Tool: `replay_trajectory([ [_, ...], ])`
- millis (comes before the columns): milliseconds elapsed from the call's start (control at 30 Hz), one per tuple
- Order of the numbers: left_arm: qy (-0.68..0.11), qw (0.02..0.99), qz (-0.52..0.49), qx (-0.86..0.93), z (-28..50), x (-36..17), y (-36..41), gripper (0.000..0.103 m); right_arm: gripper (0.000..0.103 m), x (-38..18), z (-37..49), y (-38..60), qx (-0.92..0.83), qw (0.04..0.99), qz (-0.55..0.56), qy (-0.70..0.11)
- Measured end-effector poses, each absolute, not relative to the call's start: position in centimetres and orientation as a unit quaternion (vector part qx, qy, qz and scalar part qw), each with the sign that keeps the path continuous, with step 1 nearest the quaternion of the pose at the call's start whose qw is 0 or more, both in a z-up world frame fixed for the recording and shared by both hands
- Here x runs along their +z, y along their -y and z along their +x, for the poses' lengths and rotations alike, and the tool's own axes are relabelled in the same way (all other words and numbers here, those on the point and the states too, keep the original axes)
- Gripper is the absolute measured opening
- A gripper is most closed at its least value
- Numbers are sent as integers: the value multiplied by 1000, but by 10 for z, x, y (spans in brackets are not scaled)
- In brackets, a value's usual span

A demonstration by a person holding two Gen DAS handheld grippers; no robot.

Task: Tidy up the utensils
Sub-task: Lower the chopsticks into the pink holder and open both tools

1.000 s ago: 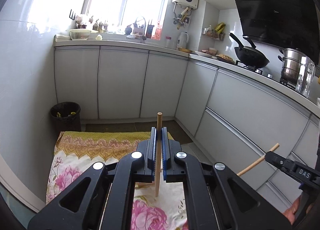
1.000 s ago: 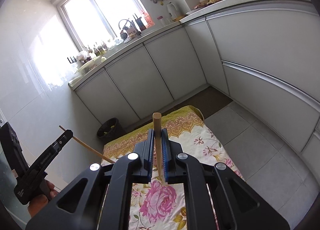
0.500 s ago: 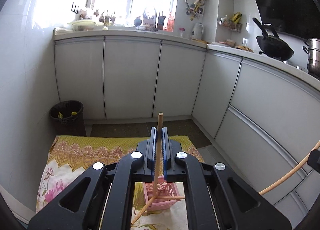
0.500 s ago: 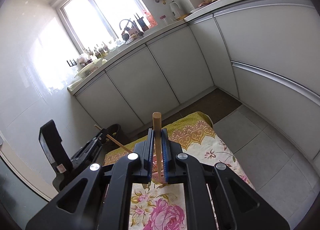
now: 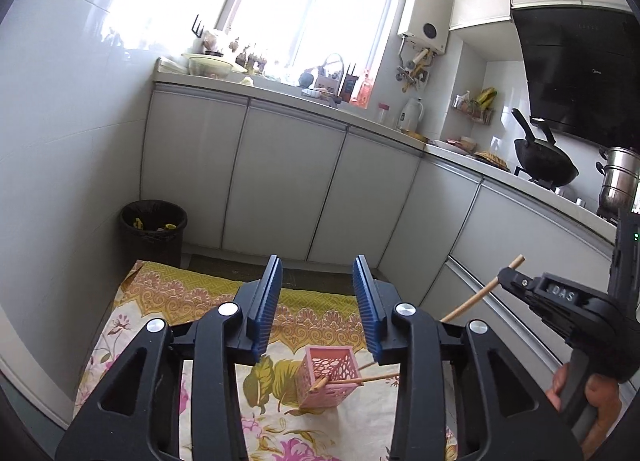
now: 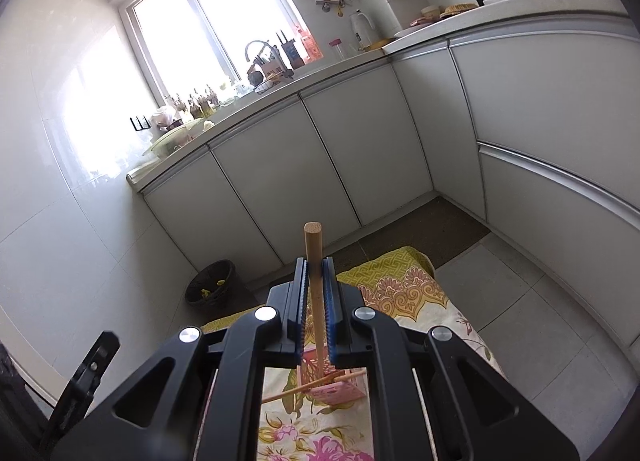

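— How's your light?
— Strong daylight pours through the far window [image 5: 320, 9], which is blown out to white; glare washes the left wall [image 6: 80, 109].
— And sharpness?
— Crisp at the centre. Your fisheye bends the cabinets [image 5: 280, 189] and darkens every corner.

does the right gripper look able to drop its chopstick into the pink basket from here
Probably yes: the right gripper holds its chopstick upright right above the pink basket, whose top is open apart from two chopsticks leaning inside.

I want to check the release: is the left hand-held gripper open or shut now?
Open. The left hand-held gripper has its blue pads wide apart, nothing between them.
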State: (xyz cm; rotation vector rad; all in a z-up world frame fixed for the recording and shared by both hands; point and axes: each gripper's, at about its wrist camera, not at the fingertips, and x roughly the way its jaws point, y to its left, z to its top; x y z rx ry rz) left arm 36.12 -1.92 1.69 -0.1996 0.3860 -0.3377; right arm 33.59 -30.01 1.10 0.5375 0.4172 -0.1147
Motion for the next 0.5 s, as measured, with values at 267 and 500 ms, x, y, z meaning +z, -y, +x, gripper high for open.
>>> replay_trajectory([
  [267,-229,962,-87,-120,352,-20,-10,35,8,-11,381,275,-76,949,228,-202],
  [500,-264,955,-87,-108,349,-48,-24,36,44,-62,398,257,-75,940,213,-255],
])
